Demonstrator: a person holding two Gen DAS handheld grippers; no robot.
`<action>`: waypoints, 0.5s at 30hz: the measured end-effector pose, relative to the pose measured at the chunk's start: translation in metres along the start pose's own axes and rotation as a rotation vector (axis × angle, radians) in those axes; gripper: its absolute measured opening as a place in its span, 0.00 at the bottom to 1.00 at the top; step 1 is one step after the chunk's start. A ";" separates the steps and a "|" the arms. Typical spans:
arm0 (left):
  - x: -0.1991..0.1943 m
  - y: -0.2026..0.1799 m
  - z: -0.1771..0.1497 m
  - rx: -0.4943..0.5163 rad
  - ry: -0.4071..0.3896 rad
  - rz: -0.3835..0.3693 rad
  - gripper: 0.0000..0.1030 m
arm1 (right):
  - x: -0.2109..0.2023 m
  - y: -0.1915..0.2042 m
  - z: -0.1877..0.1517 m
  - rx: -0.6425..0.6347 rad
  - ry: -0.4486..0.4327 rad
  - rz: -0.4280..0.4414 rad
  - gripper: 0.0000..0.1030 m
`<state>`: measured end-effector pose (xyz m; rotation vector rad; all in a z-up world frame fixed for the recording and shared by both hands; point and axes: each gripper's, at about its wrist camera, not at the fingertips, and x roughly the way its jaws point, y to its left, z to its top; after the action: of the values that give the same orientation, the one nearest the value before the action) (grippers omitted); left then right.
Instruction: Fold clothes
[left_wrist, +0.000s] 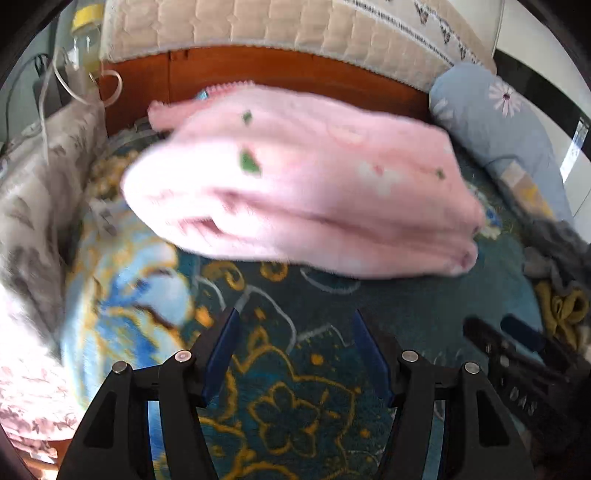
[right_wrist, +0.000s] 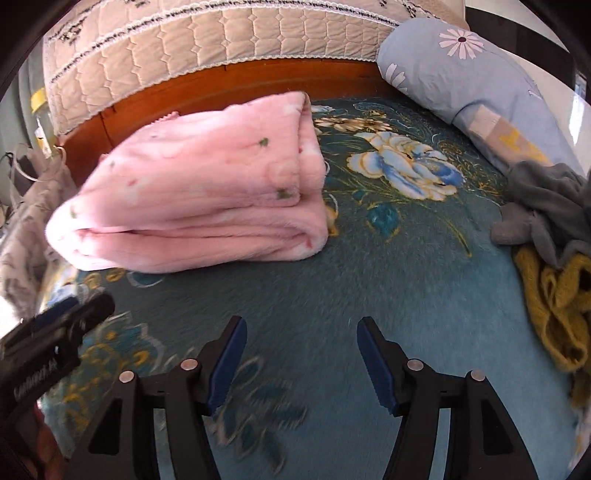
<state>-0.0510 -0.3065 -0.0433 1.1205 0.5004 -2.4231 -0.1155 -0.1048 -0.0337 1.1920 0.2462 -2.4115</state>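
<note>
On the bed, near the wooden headboard (right_wrist: 207, 92), lay the folded pink garment (right_wrist: 199, 192), a thick fleecy bundle with small green specks, its layered fold edges facing the cameras and its right end squared off. Both tongs pointed steeply down at the teal floral blanket (right_wrist: 369, 266) short of the bundle: the left tongs (left_wrist: 295, 325) stood spread with nothing between their blue pads, and the right tongs (right_wrist: 299, 328) likewise gaped empty, neither touching the pink cloth. A broad bare stretch of blanket lay between the tongs and the bundle and ran on to its right. At the right edge sat a grey garment (right_wrist: 546, 206) heaped on a yellow one (right_wrist: 554, 314), beside a blue daisy-print pillow (right_wrist: 469, 74). A grey patterned cloth (left_wrist: 40, 192) crowded the left side. Writing on the left tongs' body in the right wrist view was too blurred to read.
</note>
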 end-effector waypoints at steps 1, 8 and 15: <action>0.004 -0.002 -0.003 0.006 0.007 0.007 0.62 | 0.005 -0.002 0.000 0.004 0.004 0.008 0.65; 0.007 -0.016 -0.009 0.075 -0.024 0.072 0.68 | 0.019 0.005 0.003 -0.043 0.003 0.016 0.77; 0.008 -0.029 -0.016 0.134 -0.024 0.144 0.71 | 0.022 0.007 -0.001 -0.041 -0.002 0.018 0.83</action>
<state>-0.0606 -0.2760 -0.0552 1.1397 0.2434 -2.3698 -0.1231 -0.1172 -0.0517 1.1690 0.2814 -2.3803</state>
